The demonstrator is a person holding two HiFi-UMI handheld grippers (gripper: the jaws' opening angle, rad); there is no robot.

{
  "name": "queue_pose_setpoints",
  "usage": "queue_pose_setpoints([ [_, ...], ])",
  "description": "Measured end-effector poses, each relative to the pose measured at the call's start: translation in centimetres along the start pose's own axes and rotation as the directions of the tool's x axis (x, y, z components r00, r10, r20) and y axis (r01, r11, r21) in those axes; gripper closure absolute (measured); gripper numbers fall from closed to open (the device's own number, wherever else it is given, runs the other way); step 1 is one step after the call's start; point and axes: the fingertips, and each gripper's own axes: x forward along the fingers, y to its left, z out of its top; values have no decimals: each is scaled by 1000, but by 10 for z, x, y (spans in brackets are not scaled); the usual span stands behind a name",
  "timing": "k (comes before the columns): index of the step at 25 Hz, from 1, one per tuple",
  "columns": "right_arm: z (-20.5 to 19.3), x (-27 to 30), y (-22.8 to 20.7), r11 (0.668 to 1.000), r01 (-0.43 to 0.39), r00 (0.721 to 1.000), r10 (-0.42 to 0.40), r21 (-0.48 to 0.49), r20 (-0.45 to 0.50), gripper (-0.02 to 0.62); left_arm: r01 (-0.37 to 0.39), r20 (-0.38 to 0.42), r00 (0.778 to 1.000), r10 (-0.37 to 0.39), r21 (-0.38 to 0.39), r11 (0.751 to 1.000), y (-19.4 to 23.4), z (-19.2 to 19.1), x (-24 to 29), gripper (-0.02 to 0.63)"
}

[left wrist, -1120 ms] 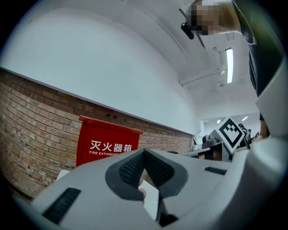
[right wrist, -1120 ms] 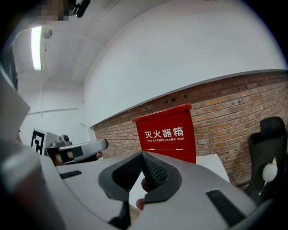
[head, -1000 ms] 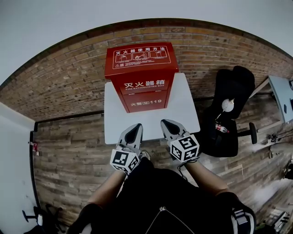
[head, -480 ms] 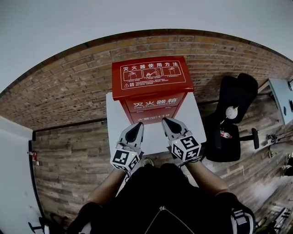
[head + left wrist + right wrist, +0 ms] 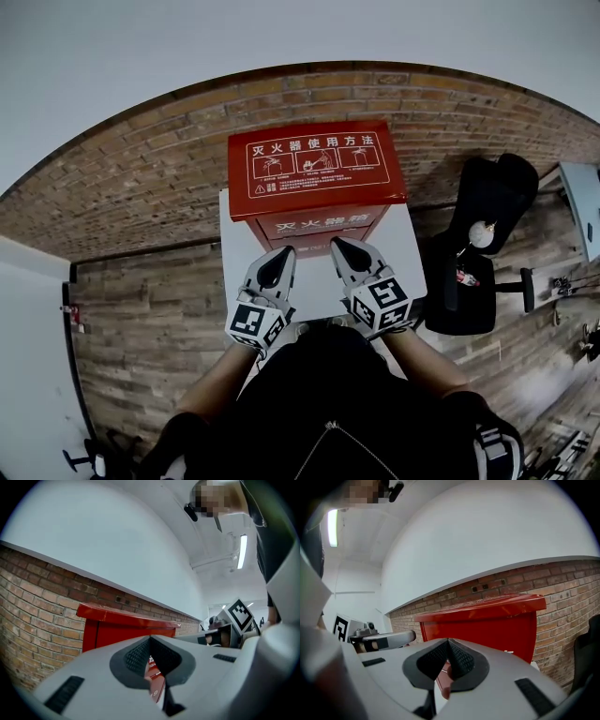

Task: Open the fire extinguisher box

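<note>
A red fire extinguisher box (image 5: 314,173) stands on a white table (image 5: 232,262) against the brick wall, its lid down, white instruction pictures on top. My left gripper (image 5: 281,251) and right gripper (image 5: 341,244) hover side by side just in front of the box's front face, both shut with nothing between the jaws. In the left gripper view the red box (image 5: 108,630) fills the middle behind the shut left gripper (image 5: 150,641). The right gripper view shows the box (image 5: 487,620) close ahead of the shut right gripper (image 5: 448,644).
A black office chair (image 5: 483,244) stands to the right of the table, with a small bottle (image 5: 461,276) on it. A brick wall (image 5: 141,178) runs behind the box. Wood-plank floor (image 5: 141,309) lies to the left.
Both grippers have moved forward toward the box, which now looms larger and nearer; the tips have gone from the table's front edge to just short of the box's front face.
</note>
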Motion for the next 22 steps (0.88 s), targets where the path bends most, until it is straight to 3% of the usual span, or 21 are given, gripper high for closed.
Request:
queue_pose_setpoints([
  [6, 25, -2, -9, 999, -20, 999, 22, -41, 42, 577, -6, 18, 1000, 6, 1, 1000, 0, 9, 10, 556],
  [9, 48, -15, -15, 996, -7, 995, 16, -93, 97, 575, 28, 27, 999, -30, 42, 999, -5, 20, 11, 535],
  [10, 56, -19, -17, 993, -7, 993, 20, -119, 114, 564, 39, 29, 999, -40, 57, 998, -7, 25, 11, 500],
  [12, 70, -26, -24, 986, -2, 990, 25, -165, 136, 465, 41, 35, 998, -44, 82, 996, -7, 36, 12, 442],
  [15, 85, -37, -40, 978, 26, 988, 6, -206, 152, 380, 4, 45, 999, -10, 114, 993, 2, 52, 10, 403],
  [22, 90, -48, -86, 974, 75, 991, -48, -216, 128, 337, -91, 103, 992, 74, 180, 979, 38, 82, -6, 345],
])
